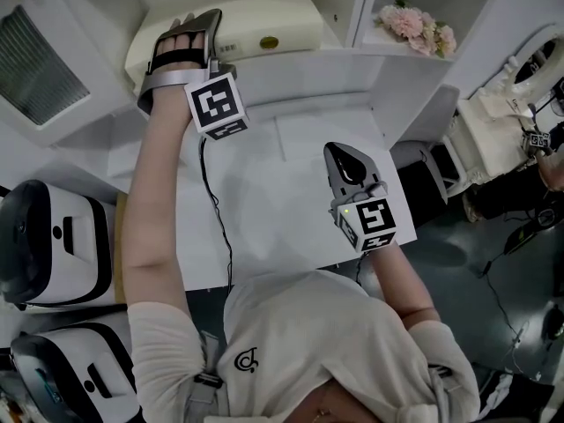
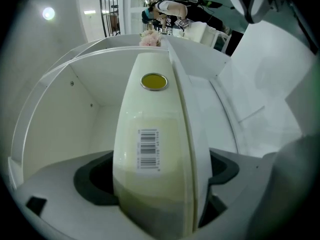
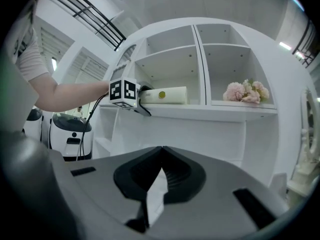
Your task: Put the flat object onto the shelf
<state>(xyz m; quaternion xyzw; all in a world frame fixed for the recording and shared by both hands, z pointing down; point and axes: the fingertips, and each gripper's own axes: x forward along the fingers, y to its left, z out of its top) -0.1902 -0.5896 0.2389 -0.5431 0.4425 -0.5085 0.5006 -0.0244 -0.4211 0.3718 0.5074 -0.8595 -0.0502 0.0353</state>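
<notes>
The cream flat object (image 2: 152,134) is clamped at its near end between the jaws of the left gripper (image 1: 196,26), which are spread only as far as the object's thickness. The object is seen lying lengthwise inside the left compartment of the shelf (image 3: 200,111), along its front edge, with the far end near the dividing wall. Pink flowers (image 1: 416,26) are seen in the right compartment. The right gripper (image 3: 161,171) is held over the white table (image 1: 282,227), its jaws closed tip to tip with nothing gripped.
</notes>
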